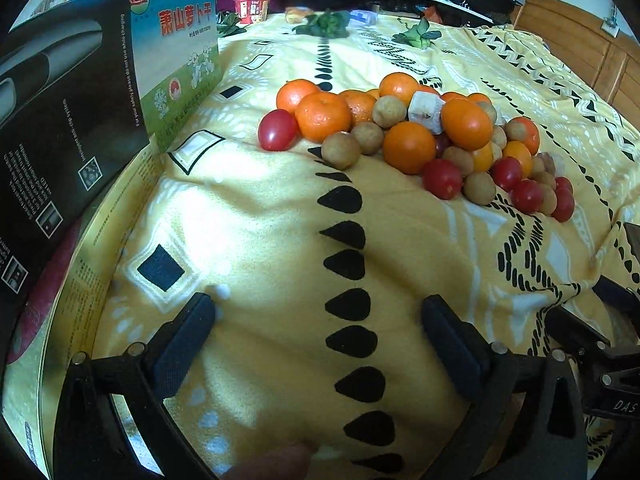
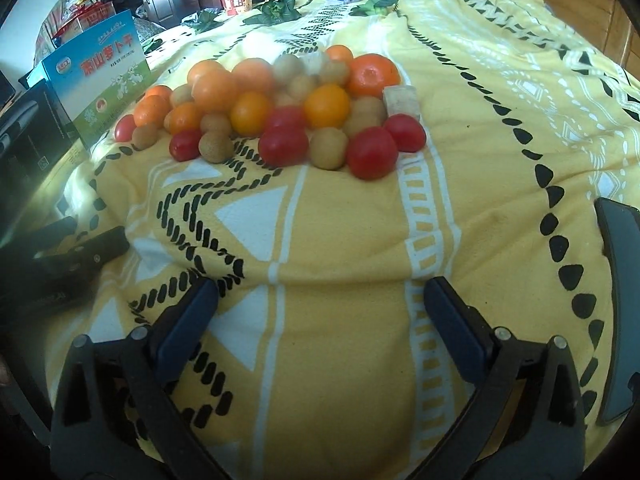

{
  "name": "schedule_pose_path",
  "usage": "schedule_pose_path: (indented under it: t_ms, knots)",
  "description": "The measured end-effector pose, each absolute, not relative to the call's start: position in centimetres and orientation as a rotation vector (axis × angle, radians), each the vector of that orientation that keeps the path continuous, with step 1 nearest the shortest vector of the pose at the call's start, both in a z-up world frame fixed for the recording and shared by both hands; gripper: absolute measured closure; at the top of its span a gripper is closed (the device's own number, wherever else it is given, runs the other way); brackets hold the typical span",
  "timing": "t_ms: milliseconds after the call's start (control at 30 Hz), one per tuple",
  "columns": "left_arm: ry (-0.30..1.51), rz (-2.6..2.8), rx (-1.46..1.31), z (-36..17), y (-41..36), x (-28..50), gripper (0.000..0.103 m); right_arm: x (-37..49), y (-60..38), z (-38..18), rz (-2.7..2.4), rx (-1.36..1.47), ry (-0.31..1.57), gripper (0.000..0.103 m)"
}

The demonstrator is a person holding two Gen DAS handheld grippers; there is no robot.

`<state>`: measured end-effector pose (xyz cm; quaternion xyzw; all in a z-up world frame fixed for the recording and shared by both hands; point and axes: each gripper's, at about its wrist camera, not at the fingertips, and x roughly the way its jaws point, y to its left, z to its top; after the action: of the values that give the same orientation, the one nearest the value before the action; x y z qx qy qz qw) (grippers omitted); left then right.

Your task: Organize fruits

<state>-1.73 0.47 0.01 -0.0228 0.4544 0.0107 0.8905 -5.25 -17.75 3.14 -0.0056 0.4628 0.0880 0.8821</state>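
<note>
A heap of mixed fruit lies on a yellow patterned blanket (image 1: 260,216): orange tangerines (image 1: 323,115), red cherry tomatoes (image 1: 277,129) and small brown longans (image 1: 341,150). A pale cube (image 1: 425,111) rests among them. In the right wrist view the heap shows tangerines (image 2: 374,74), tomatoes (image 2: 372,153), longans (image 2: 329,148) and the cube (image 2: 401,100). My left gripper (image 1: 318,312) is open and empty, low over the blanket short of the heap. My right gripper (image 2: 320,296) is open and empty, also short of the heap.
A black box (image 1: 60,120) and a blue-green printed box (image 1: 176,52) stand at the left, on a yellow tin lid (image 1: 76,280). Green leaves (image 1: 326,24) and a red cup (image 1: 252,10) lie at the far end. A dark phone (image 2: 620,280) lies at the right.
</note>
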Motion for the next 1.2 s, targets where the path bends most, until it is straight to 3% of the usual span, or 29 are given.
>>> schedule_pose_path:
  t_ms: [1200]
  knots:
    - [0.948, 0.025, -0.036, -0.33, 0.33, -1.24, 0.000, -5.00, -17.62, 3.08, 0.180, -0.020, 0.961, 0.000]
